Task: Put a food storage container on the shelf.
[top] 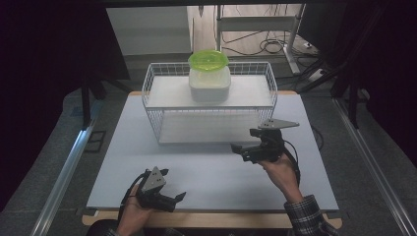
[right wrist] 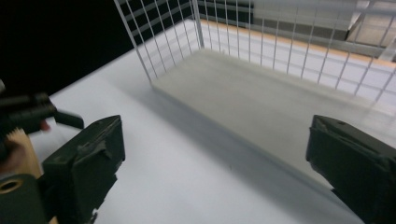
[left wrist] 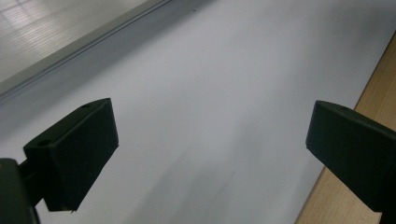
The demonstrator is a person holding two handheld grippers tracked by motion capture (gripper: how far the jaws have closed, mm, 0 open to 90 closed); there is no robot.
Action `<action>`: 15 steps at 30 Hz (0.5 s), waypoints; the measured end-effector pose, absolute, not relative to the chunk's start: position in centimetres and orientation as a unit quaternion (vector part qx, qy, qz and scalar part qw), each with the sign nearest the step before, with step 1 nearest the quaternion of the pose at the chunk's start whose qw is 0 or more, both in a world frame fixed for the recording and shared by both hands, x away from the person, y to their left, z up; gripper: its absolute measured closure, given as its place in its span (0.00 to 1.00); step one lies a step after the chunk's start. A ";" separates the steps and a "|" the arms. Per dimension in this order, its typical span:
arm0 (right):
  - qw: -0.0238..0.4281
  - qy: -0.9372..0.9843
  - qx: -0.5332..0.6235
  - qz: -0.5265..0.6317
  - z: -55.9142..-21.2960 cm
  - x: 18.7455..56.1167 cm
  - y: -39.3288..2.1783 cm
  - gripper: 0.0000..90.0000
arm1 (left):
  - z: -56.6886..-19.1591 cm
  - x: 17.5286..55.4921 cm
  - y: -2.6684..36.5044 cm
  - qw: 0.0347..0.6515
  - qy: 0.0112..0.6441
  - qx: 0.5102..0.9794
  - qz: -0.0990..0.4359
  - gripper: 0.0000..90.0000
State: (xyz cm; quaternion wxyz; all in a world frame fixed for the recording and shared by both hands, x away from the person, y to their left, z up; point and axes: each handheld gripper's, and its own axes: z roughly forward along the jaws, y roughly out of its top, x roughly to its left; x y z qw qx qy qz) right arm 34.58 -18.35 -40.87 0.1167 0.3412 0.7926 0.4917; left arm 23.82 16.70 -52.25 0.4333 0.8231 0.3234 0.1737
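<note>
My L gripper (top: 164, 191) sits at approx 7 o'clock on the white board (top: 206, 172), jaws spread wide w/ nothing between. R gripper (top: 246, 142) is at approx 4 o'clock, just in front of the wire rack (top: 152, 88), jaws also wide apart and empty.

The container (top: 210, 84) w/ green lid (top: 208, 59) stands upright at 12 o'clock on the rack's top shelf. Looks like thin translucent plastic: prob light, somewhat flexy, smooth and slippery. I'd grip across the body walls below the lid, gently; the lid seems to sit loose and could pop off.
</note>
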 end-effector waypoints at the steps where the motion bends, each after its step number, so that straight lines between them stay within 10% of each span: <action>1: 0.121 0.793 0.340 0.490 -41.1 34.4 -18.5 0.04 | -52.2 23.8 16.7 0.434 0.324 0.823 0.173 0.02; 15: 0.165 0.800 0.340 0.466 -44.8 31.7 -20.3 0.00 | -52.3 24.0 17.3 0.455 0.330 0.813 0.152 0.01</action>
